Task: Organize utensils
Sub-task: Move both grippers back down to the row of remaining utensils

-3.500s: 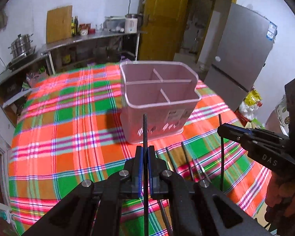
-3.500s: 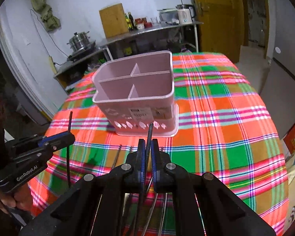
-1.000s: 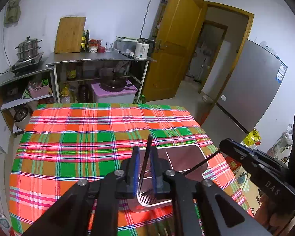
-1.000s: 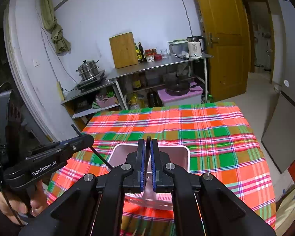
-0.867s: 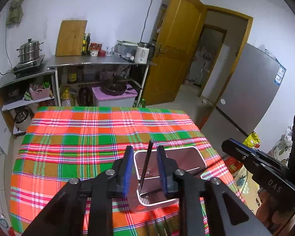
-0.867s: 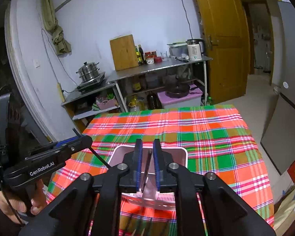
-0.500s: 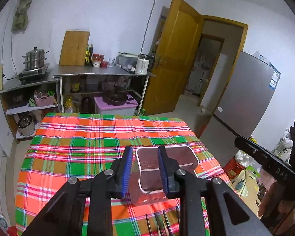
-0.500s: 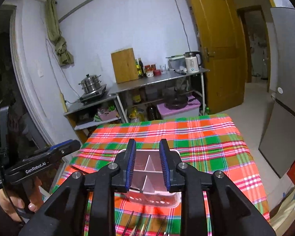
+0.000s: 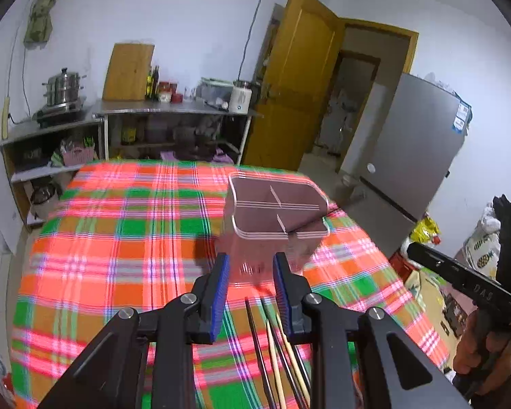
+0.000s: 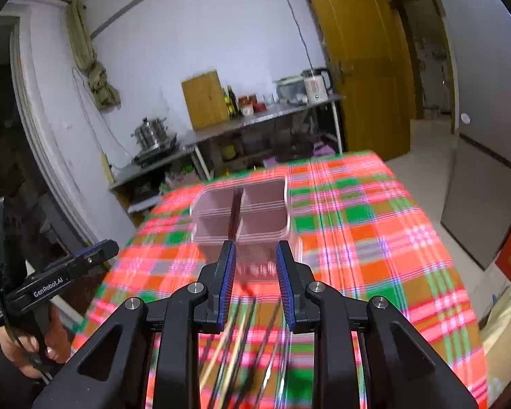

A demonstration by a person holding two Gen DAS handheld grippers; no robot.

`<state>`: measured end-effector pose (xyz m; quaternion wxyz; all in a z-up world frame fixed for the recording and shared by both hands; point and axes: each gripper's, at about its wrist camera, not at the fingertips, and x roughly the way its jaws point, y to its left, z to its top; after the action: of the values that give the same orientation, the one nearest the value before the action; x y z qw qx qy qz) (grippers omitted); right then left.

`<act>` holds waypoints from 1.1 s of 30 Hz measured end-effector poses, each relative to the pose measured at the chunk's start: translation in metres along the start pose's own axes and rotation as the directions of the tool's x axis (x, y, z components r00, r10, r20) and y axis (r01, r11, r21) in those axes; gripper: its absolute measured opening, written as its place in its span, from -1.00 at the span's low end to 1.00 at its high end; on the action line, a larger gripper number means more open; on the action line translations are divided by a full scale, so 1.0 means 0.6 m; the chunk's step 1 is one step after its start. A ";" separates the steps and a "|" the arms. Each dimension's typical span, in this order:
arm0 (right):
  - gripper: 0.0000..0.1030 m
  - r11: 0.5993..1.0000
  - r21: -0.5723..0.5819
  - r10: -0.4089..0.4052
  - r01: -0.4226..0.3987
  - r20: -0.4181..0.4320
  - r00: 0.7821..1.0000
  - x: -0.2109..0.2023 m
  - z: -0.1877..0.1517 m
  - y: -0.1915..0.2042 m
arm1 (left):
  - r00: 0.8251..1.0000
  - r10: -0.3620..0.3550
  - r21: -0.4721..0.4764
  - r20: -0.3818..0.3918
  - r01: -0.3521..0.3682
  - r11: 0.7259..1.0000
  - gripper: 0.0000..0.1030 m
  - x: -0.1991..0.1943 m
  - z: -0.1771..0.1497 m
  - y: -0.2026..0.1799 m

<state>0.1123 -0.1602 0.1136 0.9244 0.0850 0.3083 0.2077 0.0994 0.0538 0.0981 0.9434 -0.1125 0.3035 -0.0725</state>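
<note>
left gripper (image 9: 249,281): jaws partly apart, nothing btwn the blue ribbed pads, hovering over the desk (image 9: 95,238) w/ its red/green/orange plaid cloth. under and just ahead of it, chopsticks (image 9: 272,347) lie flat on the cloth, thin straight rods, some black, some pale wood, long axes running toward the holder. pink plastic utensil holder (image 9: 272,235) stands upright past them, rounded-rectangular, thin divider walls making compartments, perforated base. a dark chopstick (image 10: 234,216) leans inside it by the centre divider. right gripper (image 10: 255,272): jaws also partly apart, empty, above the blurred chopsticks.
</note>
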 end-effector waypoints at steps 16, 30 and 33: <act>-0.52 1.000 0.009 0.005 -0.003 -0.186 0.983 0.028 -0.139 0.001 | 0.987 -0.036 -0.008 -0.157 0.035 0.999 -0.50 0.028 -0.126 -0.010; -0.75 1.000 0.024 0.010 -0.003 -0.270 0.963 0.093 -0.159 0.000 | 0.962 -0.050 -0.043 -0.267 0.039 0.998 -0.50 0.119 -0.139 0.005; -0.79 1.000 0.030 0.009 0.000 -0.288 0.958 0.112 -0.160 -0.002 | 0.957 -0.050 -0.043 -0.286 0.039 0.998 -0.50 0.141 -0.139 0.005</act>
<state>0.1034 -0.1289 0.0010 0.8678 0.0683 0.4425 0.2154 0.1186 0.0253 -0.0155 0.8853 -0.1250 0.4358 -0.1037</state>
